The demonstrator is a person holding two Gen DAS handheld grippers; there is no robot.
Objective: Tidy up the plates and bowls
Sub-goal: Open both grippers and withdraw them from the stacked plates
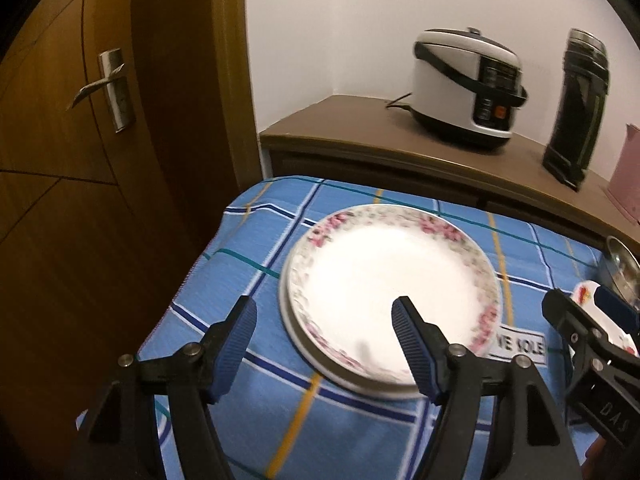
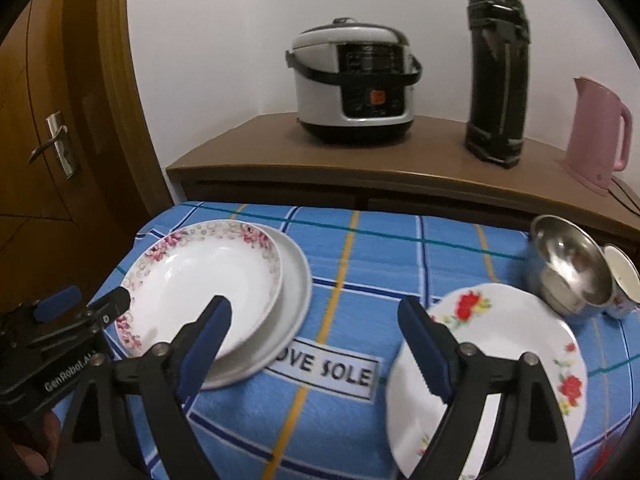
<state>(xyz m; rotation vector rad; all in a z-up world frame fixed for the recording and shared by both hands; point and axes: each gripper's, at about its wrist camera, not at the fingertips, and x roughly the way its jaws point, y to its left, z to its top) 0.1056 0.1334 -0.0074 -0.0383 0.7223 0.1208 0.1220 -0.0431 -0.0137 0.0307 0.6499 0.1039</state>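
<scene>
A deep plate with a pink-flower rim point(image 1: 392, 280) point(image 2: 200, 276) lies on a plain white plate point(image 2: 298, 280) at the left of the blue checked tablecloth point(image 2: 352, 264). My left gripper point(image 1: 324, 308) point(image 2: 96, 298) hovers open over the near edge of this stack, with nothing between its pads. A flat plate with red flowers point(image 2: 504, 340) lies at the right. My right gripper point(image 2: 316, 308) point(image 1: 580, 300) is open over the cloth between the two plates and holds nothing. A steel bowl point(image 2: 568, 268) leans on a white cup point(image 2: 622, 276) behind the red-flower plate.
Behind the table stands a brown cabinet point(image 2: 280, 156) carrying a rice cooker point(image 2: 352, 84), a black thermos point(image 2: 498, 72) and a pink kettle point(image 2: 596, 132). A wooden door point(image 1: 80, 160) with a metal handle is at the left, close to the table's edge.
</scene>
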